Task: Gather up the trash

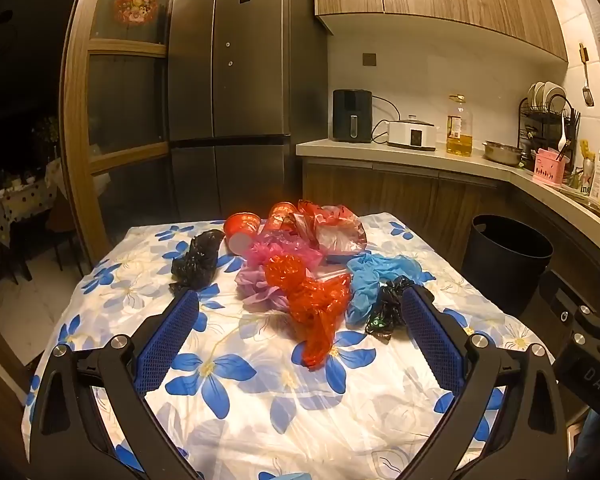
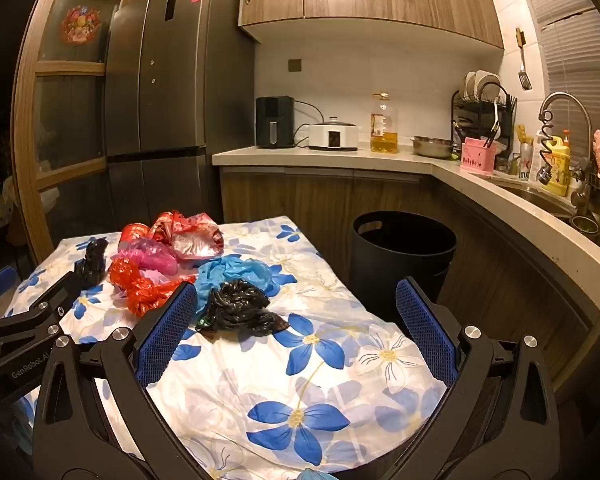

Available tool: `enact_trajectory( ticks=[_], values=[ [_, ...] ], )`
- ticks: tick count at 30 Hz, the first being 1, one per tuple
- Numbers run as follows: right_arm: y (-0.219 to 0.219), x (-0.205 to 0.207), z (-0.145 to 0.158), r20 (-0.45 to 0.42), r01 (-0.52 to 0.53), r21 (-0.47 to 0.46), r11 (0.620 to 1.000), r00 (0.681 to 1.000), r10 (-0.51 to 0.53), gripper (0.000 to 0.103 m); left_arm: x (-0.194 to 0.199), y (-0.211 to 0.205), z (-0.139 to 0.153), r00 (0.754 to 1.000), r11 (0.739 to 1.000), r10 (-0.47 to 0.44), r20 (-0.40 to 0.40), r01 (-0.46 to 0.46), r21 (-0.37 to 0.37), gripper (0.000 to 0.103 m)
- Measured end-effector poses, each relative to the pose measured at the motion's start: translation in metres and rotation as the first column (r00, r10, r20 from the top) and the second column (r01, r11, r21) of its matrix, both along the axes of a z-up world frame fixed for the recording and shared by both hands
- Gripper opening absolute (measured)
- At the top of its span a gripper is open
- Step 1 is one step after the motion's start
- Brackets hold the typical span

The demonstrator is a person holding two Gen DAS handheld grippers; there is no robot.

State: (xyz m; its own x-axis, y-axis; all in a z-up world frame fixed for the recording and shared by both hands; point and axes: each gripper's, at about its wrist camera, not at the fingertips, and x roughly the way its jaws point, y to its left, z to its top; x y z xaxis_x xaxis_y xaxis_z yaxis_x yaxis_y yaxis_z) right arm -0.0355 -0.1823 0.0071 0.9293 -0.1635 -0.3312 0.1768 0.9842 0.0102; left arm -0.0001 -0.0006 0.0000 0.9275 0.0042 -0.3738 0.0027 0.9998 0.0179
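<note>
Crumpled plastic bags lie in a pile on the flowered table [image 1: 260,400]: an orange-red bag [image 1: 312,300], a blue bag [image 1: 372,276], a small black bag [image 1: 388,312], another black bag [image 1: 198,262], pink bags [image 1: 276,254] and red cups [image 1: 242,226]. My left gripper [image 1: 300,300] is open and empty, just short of the orange-red bag. My right gripper [image 2: 296,292] is open and empty, near the small black bag [image 2: 240,308] and the blue bag [image 2: 232,272]. A black bin [image 2: 404,252] stands on the floor right of the table [image 2: 300,400].
A kitchen counter [image 2: 340,158] runs behind and to the right, with an air fryer, a cooker, an oil bottle [image 2: 384,124] and a dish rack. A sink [image 2: 540,196] is at the far right. A tall fridge [image 1: 228,80] stands behind the table.
</note>
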Motion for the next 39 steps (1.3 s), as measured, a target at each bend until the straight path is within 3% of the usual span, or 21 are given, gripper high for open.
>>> enact_trajectory(
  ticks=[39],
  values=[
    [-0.0002, -0.0016, 0.0012, 0.008, 0.004, 0.000, 1.000, 1.000, -0.004, 0.098, -0.0011, 0.0025, 0.0010, 1.000, 1.000, 0.001, -0.004, -0.001, -0.009, 0.098]
  ],
)
